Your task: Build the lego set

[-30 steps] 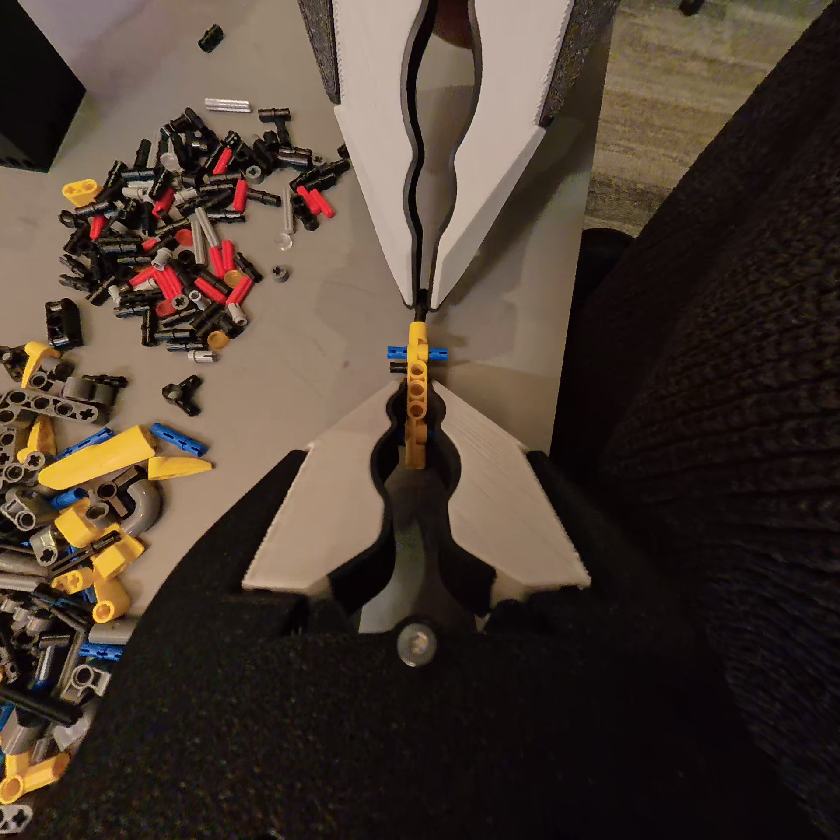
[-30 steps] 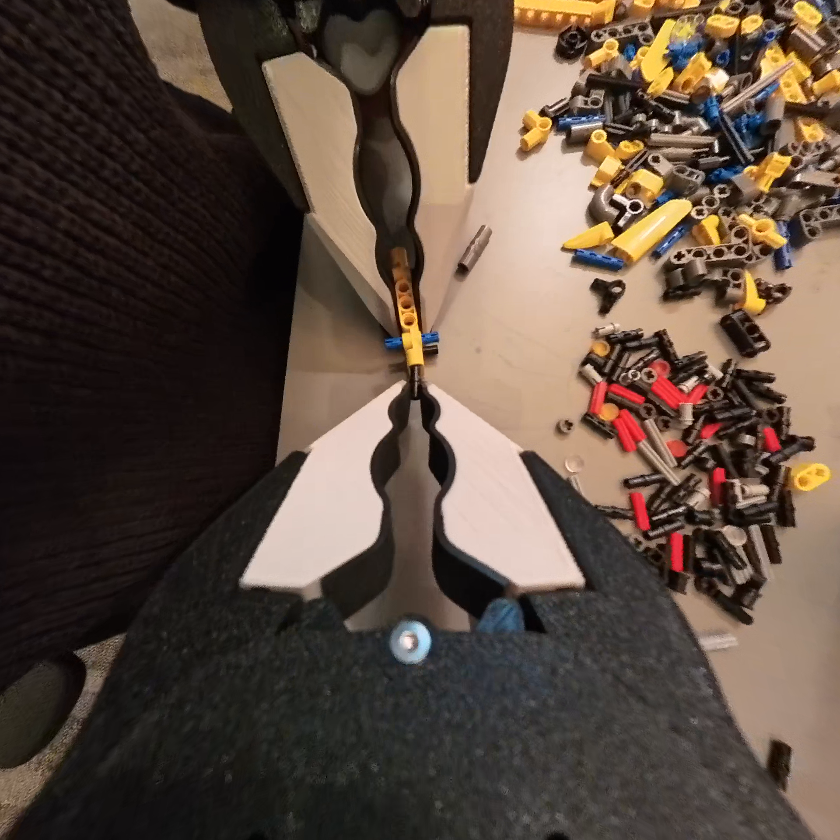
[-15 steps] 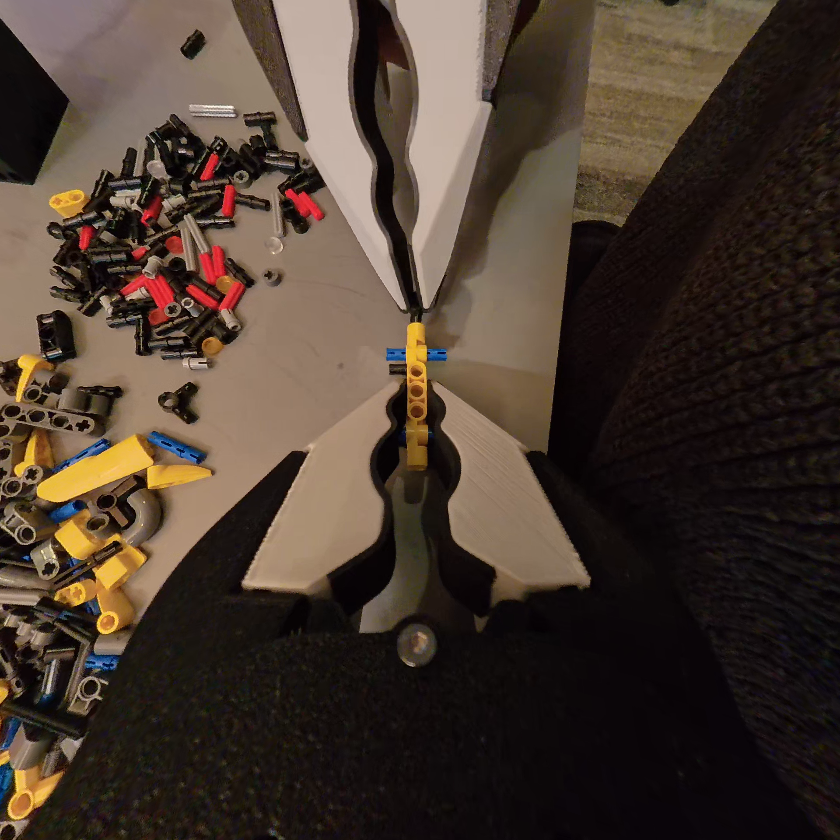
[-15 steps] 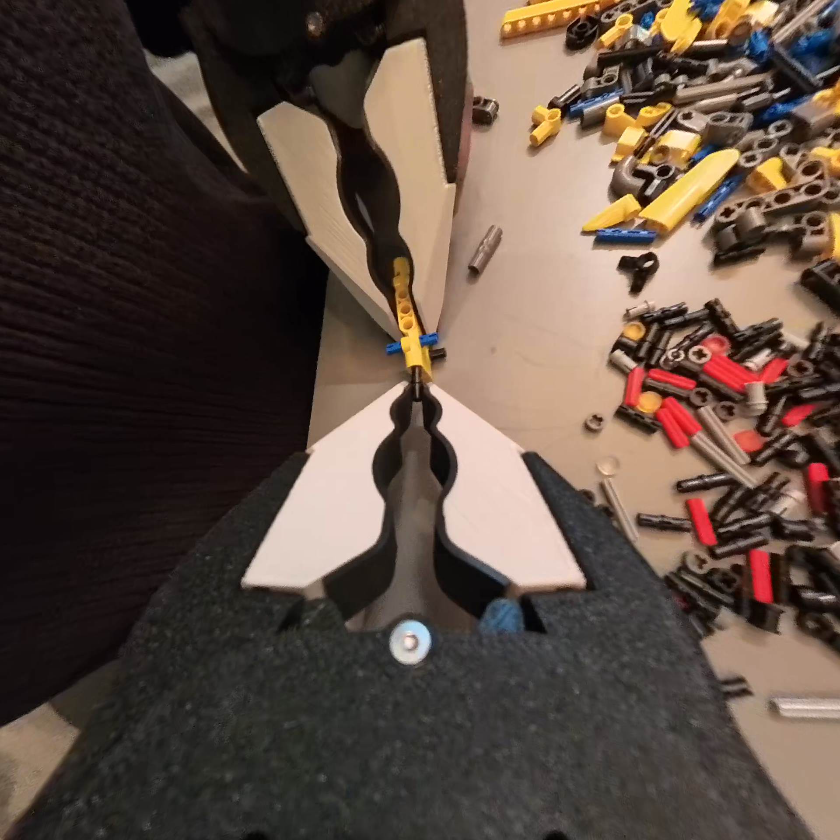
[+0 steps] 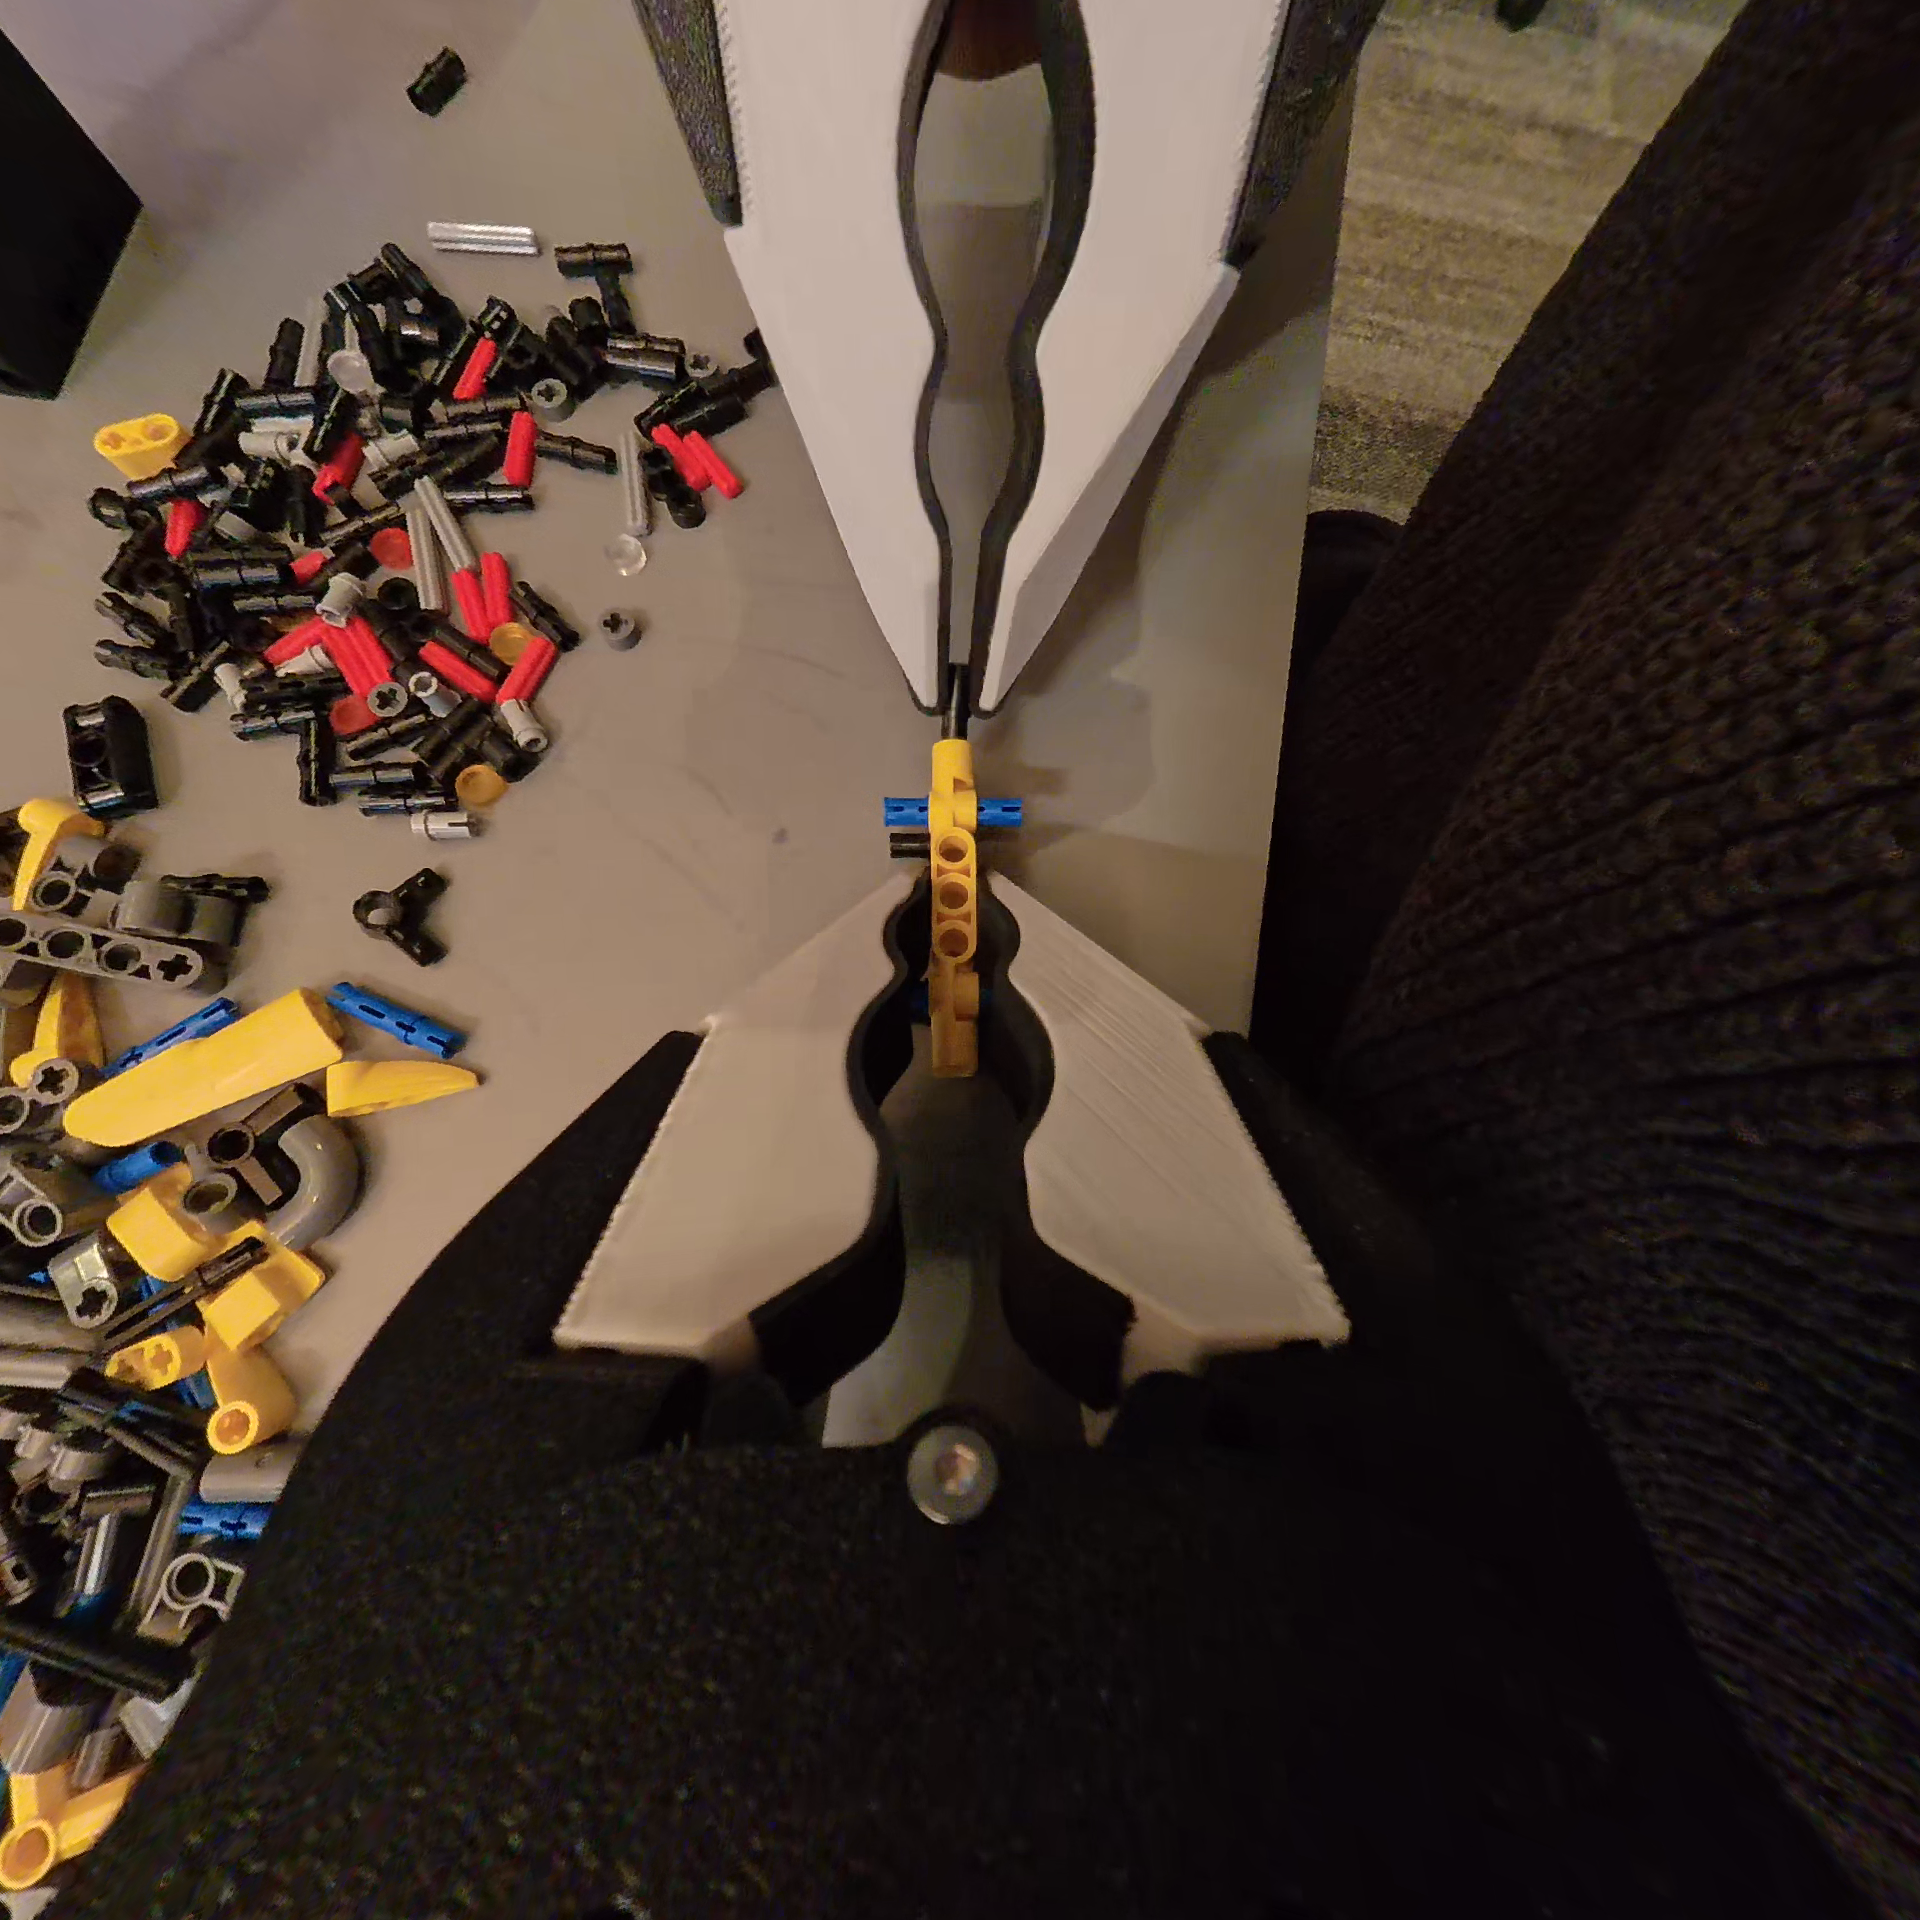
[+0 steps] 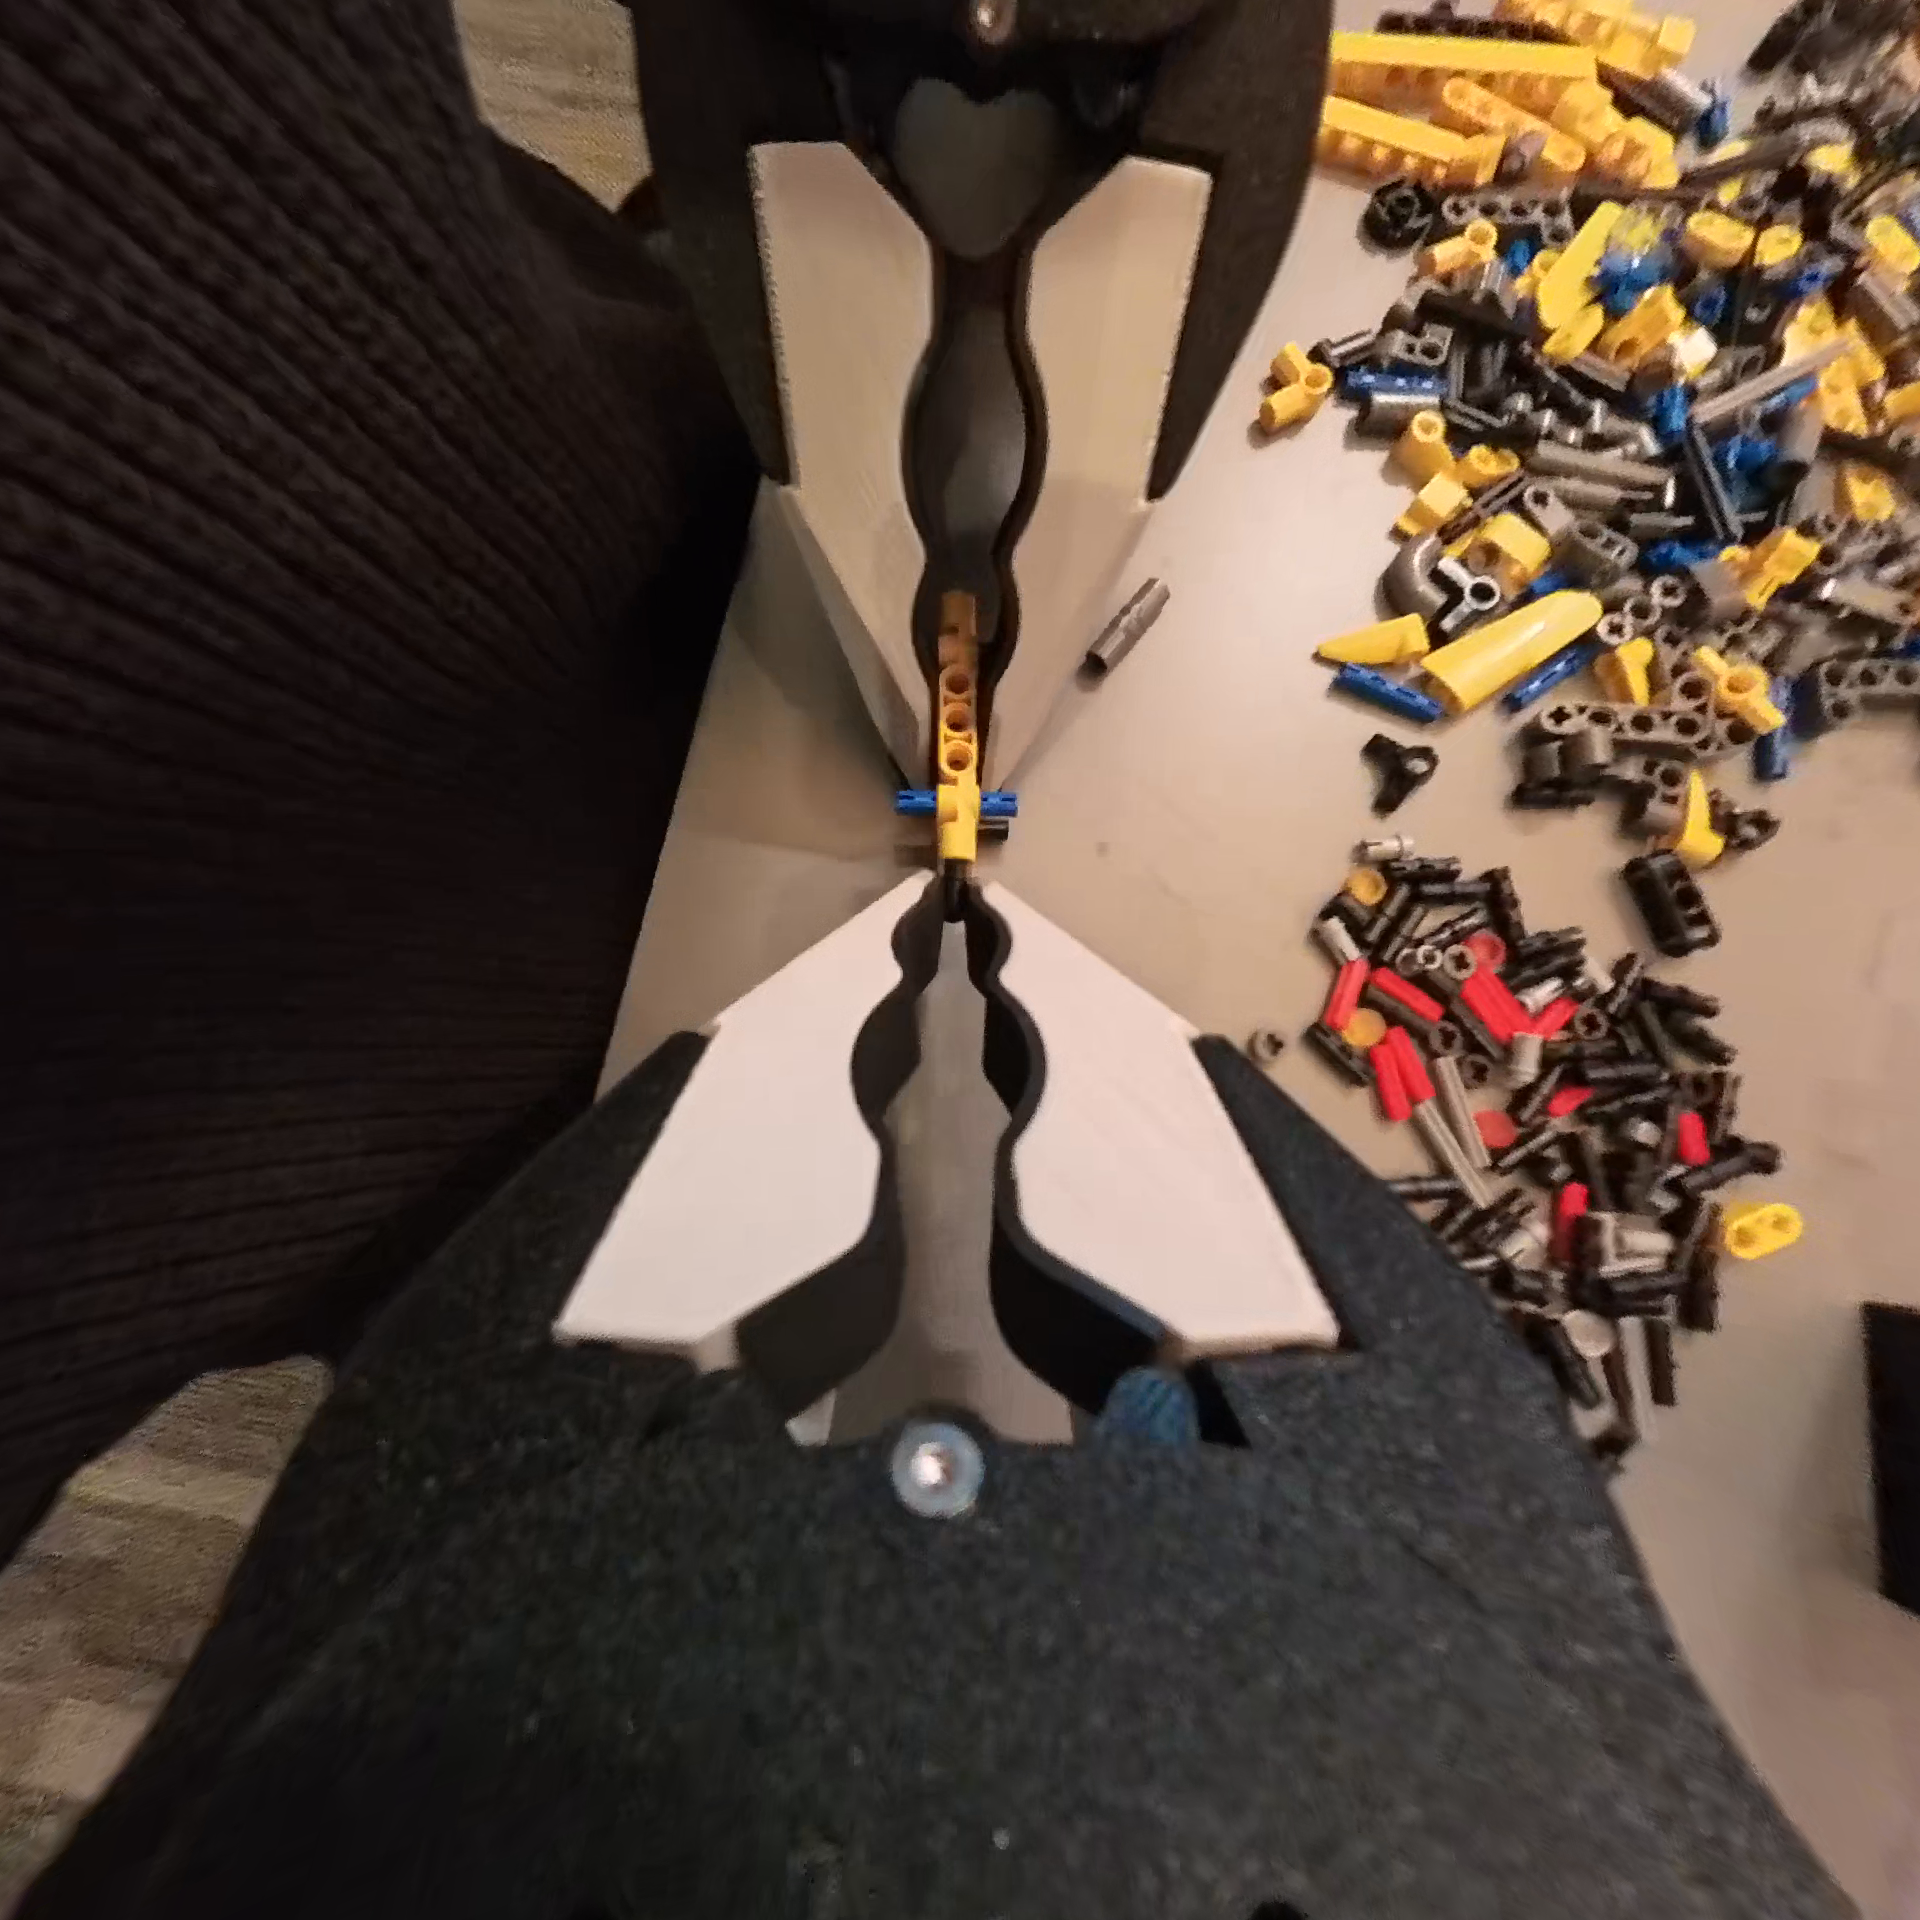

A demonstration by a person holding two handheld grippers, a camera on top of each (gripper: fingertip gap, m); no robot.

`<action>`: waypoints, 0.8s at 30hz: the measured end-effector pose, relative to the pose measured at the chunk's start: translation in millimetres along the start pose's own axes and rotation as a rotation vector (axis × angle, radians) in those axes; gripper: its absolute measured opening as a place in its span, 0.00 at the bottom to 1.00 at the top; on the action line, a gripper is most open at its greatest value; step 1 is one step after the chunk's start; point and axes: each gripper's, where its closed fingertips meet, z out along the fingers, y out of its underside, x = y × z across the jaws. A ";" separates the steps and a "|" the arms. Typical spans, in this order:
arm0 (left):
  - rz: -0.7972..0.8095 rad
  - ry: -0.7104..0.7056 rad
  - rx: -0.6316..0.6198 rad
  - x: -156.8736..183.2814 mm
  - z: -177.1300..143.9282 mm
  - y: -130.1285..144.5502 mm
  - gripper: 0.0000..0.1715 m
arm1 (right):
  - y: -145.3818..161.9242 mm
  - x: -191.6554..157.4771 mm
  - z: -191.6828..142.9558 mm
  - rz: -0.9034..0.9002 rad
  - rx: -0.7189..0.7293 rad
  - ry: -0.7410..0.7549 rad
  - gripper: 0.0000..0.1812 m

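Observation:
My left gripper (image 5: 954, 883) is shut on a yellow holed beam (image 5: 954, 914) that points forward, with a blue pin (image 5: 954, 808) crossing it near its far end. My right gripper (image 6: 954, 888) is shut on a thin black pin (image 6: 953, 888) whose other end sits in the tip of the yellow beam (image 6: 958, 769). The two grippers face each other tip to tip above the grey table (image 5: 675, 831) near its edge. In the left wrist view the right gripper (image 5: 961, 696) comes down from the top, the black pin (image 5: 959, 712) in its tips. In the right wrist view the left gripper (image 6: 956, 769) comes down from the top.
A heap of black, red and grey pins (image 5: 364, 551) lies on the table to the left; it also shows in the right wrist view (image 6: 1538, 1122). A pile of yellow, grey and blue parts (image 5: 135, 1195) lies nearer. A dark knitted sleeve (image 5: 1610, 935) fills the table-edge side. My left and right fingertips are right by each other.
Both grippers keep their grips and stay tip to tip. The right gripper has swung slightly, from leaning left back to straight on; the views shift a little over the parts piles.

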 end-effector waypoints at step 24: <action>-0.012 0.006 0.004 4.4 -4.2 3.0 0.04 | 4.2 -0.2 0.8 0.307 0.115 -0.106 0.02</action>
